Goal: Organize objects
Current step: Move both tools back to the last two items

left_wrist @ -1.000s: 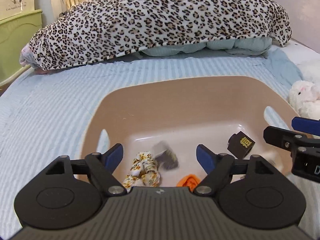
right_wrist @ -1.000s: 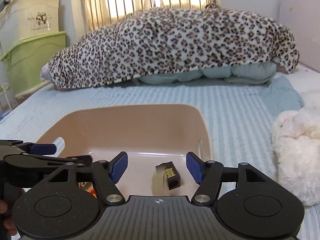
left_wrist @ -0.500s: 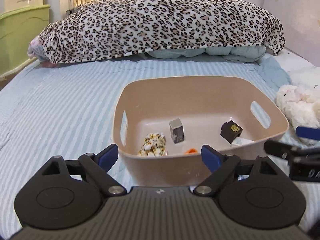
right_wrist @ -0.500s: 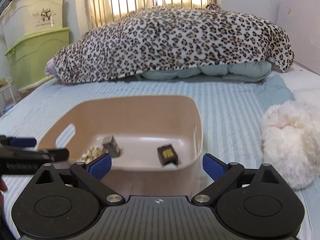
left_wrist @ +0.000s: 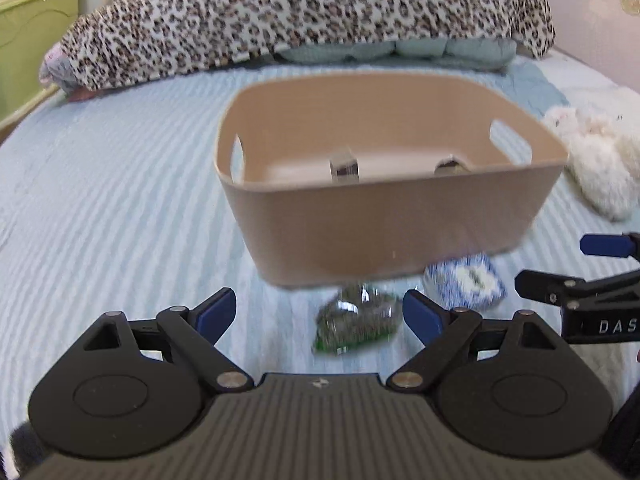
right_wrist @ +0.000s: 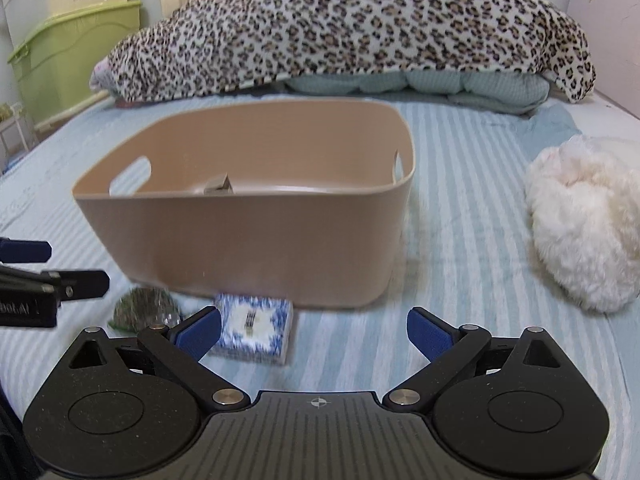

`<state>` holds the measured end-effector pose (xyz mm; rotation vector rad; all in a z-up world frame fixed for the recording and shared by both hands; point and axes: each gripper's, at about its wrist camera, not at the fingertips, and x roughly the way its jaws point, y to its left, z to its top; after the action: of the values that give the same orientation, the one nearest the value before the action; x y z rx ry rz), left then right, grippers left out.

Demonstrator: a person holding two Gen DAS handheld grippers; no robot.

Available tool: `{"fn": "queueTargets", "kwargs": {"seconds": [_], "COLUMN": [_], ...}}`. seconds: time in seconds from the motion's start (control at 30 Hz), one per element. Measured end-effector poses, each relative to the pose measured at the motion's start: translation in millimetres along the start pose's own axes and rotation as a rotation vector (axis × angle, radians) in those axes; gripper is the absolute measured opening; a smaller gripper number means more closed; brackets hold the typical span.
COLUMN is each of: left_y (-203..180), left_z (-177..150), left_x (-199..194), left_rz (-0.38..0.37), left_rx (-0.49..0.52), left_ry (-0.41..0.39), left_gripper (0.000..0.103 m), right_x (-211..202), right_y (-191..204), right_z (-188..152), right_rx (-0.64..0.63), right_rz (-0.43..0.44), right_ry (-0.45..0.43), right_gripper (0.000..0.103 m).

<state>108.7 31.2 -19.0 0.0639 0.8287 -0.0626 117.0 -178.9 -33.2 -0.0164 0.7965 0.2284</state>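
Bed: striped blue bed [left_wrist: 100,184], leopard blanket [right_wrist: 344,28] heaped at the far end.
Basket: tan basket [right_wrist: 248,236] mid-bed, a few small items inside.
Plush: white plush toy [right_wrist: 580,224] right of the basket.
Box: blue patterned box [right_wrist: 256,328] near the basket's front wall, just beside the right gripper [right_wrist: 314,330].
Packet: green foil packet [left_wrist: 356,322] straight ahead of the left gripper [left_wrist: 320,310], the nearer one.
Grippers: both spread wide, holding nothing.
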Motion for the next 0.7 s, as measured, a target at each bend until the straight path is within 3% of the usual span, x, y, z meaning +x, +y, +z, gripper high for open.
{"fn": "queueTargets", "kwargs": {"seconds": [0.43,0.7], "left_y": [-2,4], "left_z": [1,4], "left_x": [44,54], "left_rz": [-0.039,-0.002], "left_rx": [-0.015,-0.004], "left_ry": [0.053,0.044], "left_gripper": [0.090,0.090], "right_x": [43,61], "right_y": [17,31], "right_z": [-12,-9], "right_rx": [-0.027,-0.050], "right_rz": [0.058,0.098], "right_ry": [0.110,0.118], "right_gripper": [0.103,0.103]}}
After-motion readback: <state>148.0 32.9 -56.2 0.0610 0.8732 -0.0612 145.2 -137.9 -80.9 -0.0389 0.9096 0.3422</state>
